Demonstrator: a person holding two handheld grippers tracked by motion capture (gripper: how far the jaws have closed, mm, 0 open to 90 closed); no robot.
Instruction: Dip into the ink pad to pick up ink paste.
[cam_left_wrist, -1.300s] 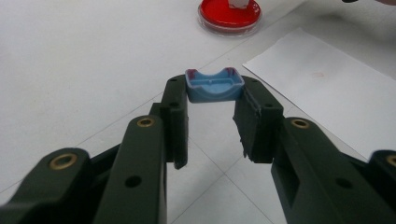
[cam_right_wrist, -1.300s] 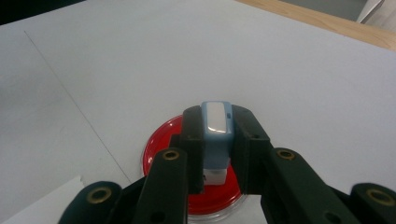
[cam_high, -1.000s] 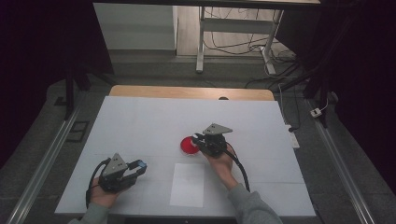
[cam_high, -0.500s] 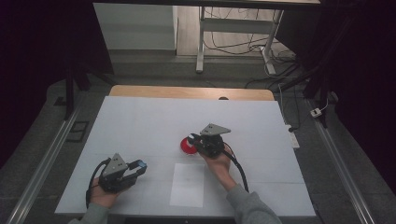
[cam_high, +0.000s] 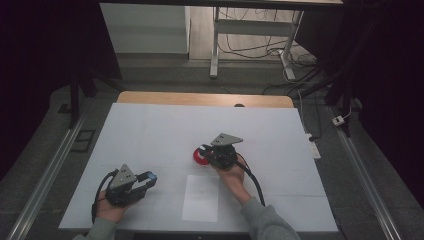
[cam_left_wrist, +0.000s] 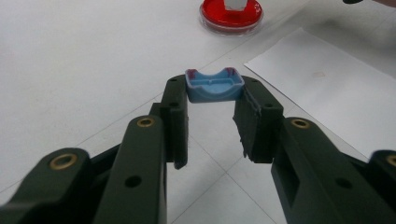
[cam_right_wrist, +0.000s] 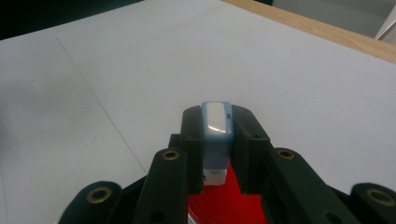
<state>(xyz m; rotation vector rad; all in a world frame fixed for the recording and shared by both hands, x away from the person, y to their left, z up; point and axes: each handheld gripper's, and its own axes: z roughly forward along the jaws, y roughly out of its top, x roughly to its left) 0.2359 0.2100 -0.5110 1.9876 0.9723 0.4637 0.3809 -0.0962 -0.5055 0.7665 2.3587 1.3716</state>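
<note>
Right hand-held gripper (cam_right_wrist: 212, 140) shifted slightly, clenching upright stamp (cam_right_wrist: 215, 135) over red dish (cam_high: 199, 156), left hand-held gripper (cam_left_wrist: 212, 100) grasping blue cap (cam_left_wrist: 214, 85)

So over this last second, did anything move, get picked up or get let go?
Nothing visibly changed. The right hand-held gripper stays shut on the pale blue stamp over the red dish, and the left hand-held gripper keeps its hold on the blue cap, apart from the white paper sheet.
</note>
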